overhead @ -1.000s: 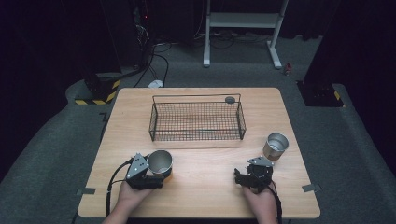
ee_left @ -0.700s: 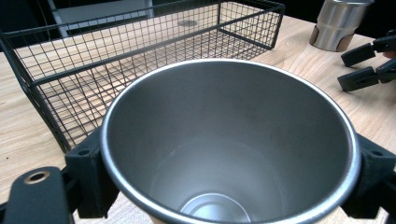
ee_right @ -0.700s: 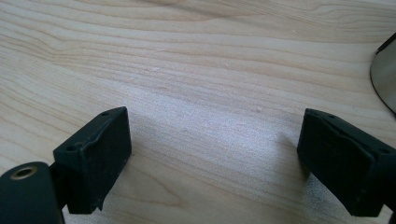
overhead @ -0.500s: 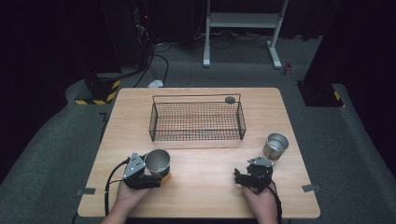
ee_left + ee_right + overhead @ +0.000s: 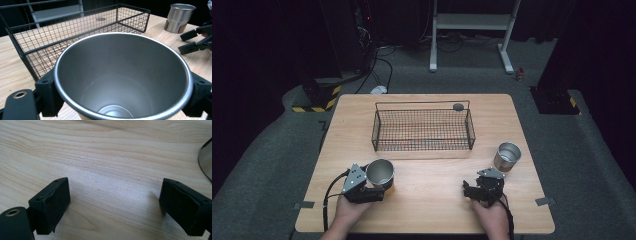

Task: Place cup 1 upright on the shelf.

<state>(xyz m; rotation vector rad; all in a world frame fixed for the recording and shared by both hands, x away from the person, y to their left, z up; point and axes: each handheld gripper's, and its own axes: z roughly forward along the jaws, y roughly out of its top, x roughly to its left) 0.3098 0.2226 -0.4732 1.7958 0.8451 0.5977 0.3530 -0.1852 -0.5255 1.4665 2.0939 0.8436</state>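
The left hand-held gripper point(image 5: 371, 191) squeezes the big metal cup point(image 5: 380, 173), just in front of the wire basket point(image 5: 422, 129). Keep it straight and lift it over the basket's wall. The right hand-held gripper point(image 5: 472, 191) is wide open.

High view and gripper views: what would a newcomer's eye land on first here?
Probably the steel cup at the table's near left, gripped between the jaws of the left gripper, its open mouth looming large in the left gripper view. Next, the black wire basket at the table's middle, then a second steel cup near the right edge, just beyond the open right gripper.
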